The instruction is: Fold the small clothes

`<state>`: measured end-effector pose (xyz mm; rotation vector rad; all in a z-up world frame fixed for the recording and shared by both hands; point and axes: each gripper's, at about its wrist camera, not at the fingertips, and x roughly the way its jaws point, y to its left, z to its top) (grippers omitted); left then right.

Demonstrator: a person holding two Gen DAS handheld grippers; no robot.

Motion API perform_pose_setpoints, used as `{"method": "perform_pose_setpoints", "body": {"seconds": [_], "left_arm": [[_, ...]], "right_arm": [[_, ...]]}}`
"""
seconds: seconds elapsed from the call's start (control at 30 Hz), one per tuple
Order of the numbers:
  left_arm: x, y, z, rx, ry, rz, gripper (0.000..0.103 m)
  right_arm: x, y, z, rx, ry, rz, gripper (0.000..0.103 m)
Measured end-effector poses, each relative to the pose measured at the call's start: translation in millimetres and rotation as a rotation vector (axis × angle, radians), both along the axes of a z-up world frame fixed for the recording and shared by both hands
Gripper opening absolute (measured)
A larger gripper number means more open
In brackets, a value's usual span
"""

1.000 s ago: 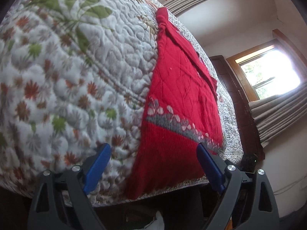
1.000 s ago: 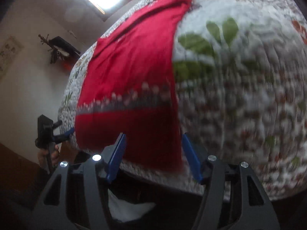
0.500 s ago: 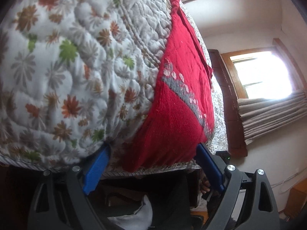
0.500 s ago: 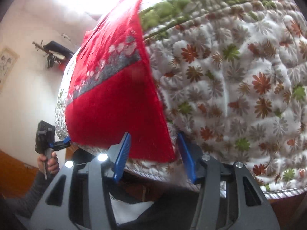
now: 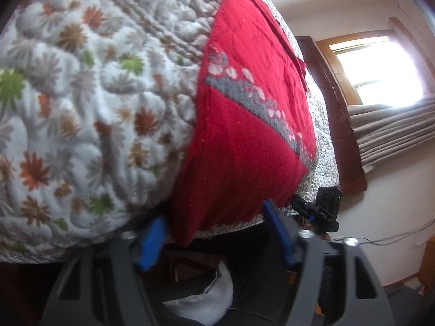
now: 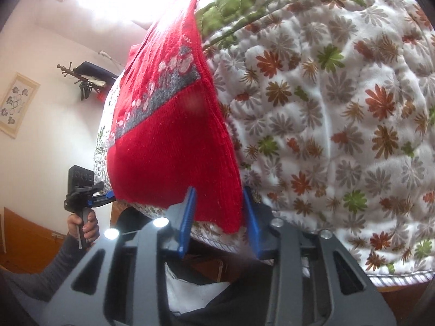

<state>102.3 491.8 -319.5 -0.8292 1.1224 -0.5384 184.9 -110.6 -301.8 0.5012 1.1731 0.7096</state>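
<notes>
A red knit sweater (image 5: pixel 244 125) with a grey and white patterned band lies flat on a floral quilt (image 5: pixel 81 103), its hem hanging at the bed's near edge. My left gripper (image 5: pixel 214 235) is open, and the hem's left corner sits between its blue fingers (image 5: pixel 151 241). In the right wrist view the sweater (image 6: pixel 168 146) fills the left centre. My right gripper (image 6: pixel 218 218) is open, its blue fingers (image 6: pixel 186 217) on either side of the hem's right corner, neither pressing on it. Each view also shows the other gripper at the far hem corner.
The quilt (image 6: pixel 339 108) covers the whole bed and drops over its edge. A hand (image 6: pixel 84 225) holds the left gripper's handle. A curtained window (image 5: pixel 380 65) and a dark wooden bedpost (image 5: pixel 339 135) stand beyond the bed. White cloth (image 5: pixel 201 298) lies below the bed edge.
Both grippers have dropped lower and come in to the bed edge, so the hem corners now sit between their fingers. Both jaws have narrowed, the right more than the left.
</notes>
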Motion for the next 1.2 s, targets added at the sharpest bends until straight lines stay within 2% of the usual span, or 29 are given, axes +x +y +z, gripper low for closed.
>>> {"method": "perform_pose_setpoints", "body": {"seconds": [0.07,0.13,0.27,0.33,0.37,0.4,0.43,0.47,0.5,0.7,0.97,1.2], "left_arm": [[-3,1,-2,-0.014,-0.012,-0.002,0.027],[-5,0,-3,-0.025,-0.034,-0.008,0.018],[0,-2,-14,-0.038,-0.027,0.015,0.019],[1,-3,-16,-0.089,-0.033,0.016,0.041],[2,-5,-15,-0.086,-0.040,0.013,0.046],[3,-7,-14,-0.079,-0.044,0.007,0.045],[3,-7,-13,-0.071,-0.047,0.003,0.043],[3,-8,-12,-0.056,-0.045,0.002,0.023],[3,-7,-11,-0.047,-0.042,-0.001,0.007],[-10,-12,10,-0.078,-0.115,0.018,0.006],[-39,-3,49,-0.192,-0.245,0.066,0.006],[-51,-9,70,-0.228,-0.308,0.068,0.006]], "right_arm": [[2,-2,-1,0.018,0.005,0.018,0.027],[4,-1,0,0.016,0.004,0.031,0.027],[7,2,-2,0.012,0.014,0.026,0.026],[7,2,-1,0.014,0.017,0.027,0.026],[7,2,-1,0.014,0.018,0.028,0.026],[7,2,0,0.010,0.020,0.031,0.022],[8,2,0,0.006,0.021,0.031,0.012],[8,2,0,0.012,0.025,0.033,0.008],[9,2,0,0.023,0.032,0.032,0.008],[3,-8,18,0.127,0.027,0.008,0.006],[-21,-39,65,0.351,-0.031,-0.059,0.006],[-39,-48,95,0.434,-0.083,-0.062,0.006]]}}
